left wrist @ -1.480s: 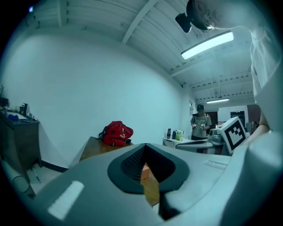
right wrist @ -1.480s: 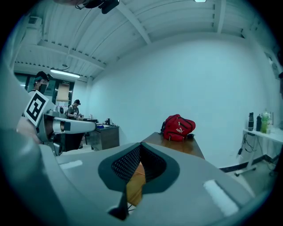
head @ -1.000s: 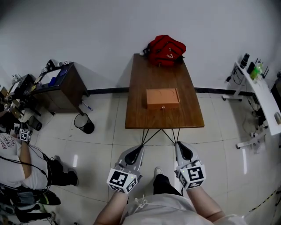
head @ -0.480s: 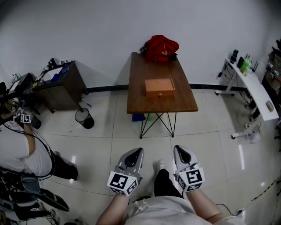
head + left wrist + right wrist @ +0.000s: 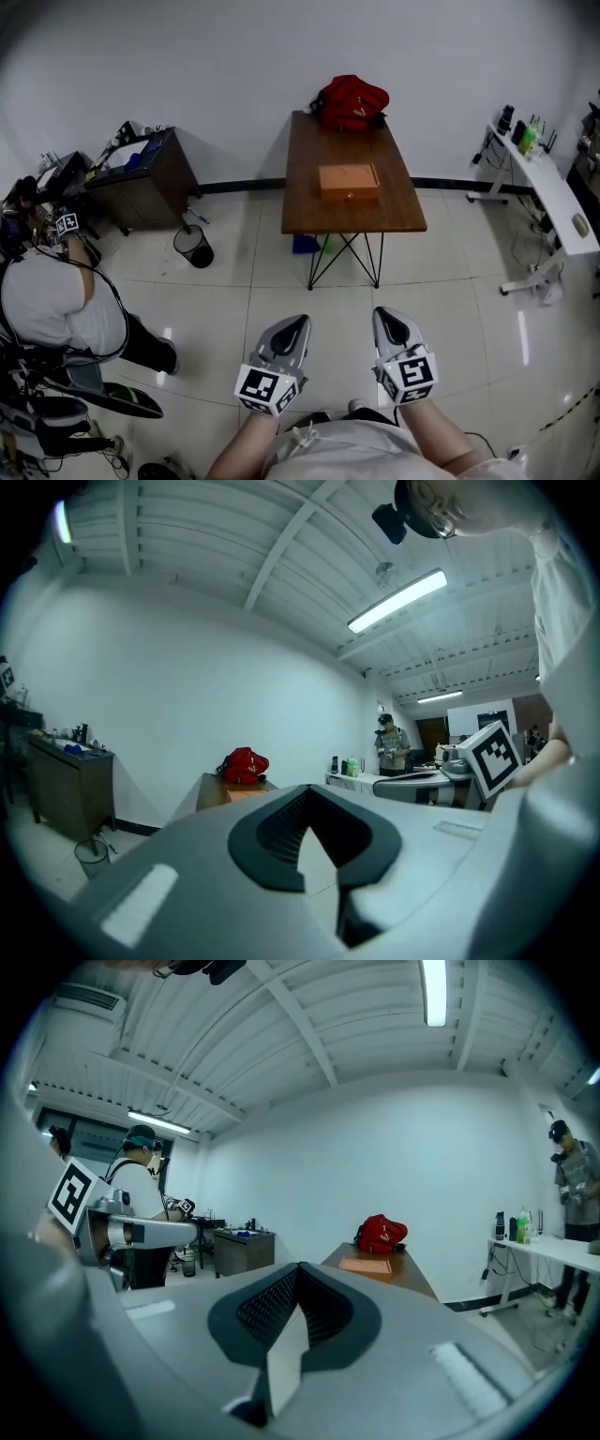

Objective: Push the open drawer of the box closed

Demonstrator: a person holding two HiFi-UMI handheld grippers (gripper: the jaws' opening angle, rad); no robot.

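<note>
Across the floor (image 5: 234,300), the box (image 5: 349,181) lies far beyond the closed left claw (image 5: 297,322) and closed right claw (image 5: 386,315).

L tongs (image 5: 298,322), R tongs (image 5: 387,315) closed, empty

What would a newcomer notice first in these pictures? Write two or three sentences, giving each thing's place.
The red backpack at the far end of the brown table draws the eye first, with the orange box lying mid-table in front of it. In the foreground the left gripper and right gripper are held side by side over the tiled floor, well short of the table, jaws together and empty.
</note>
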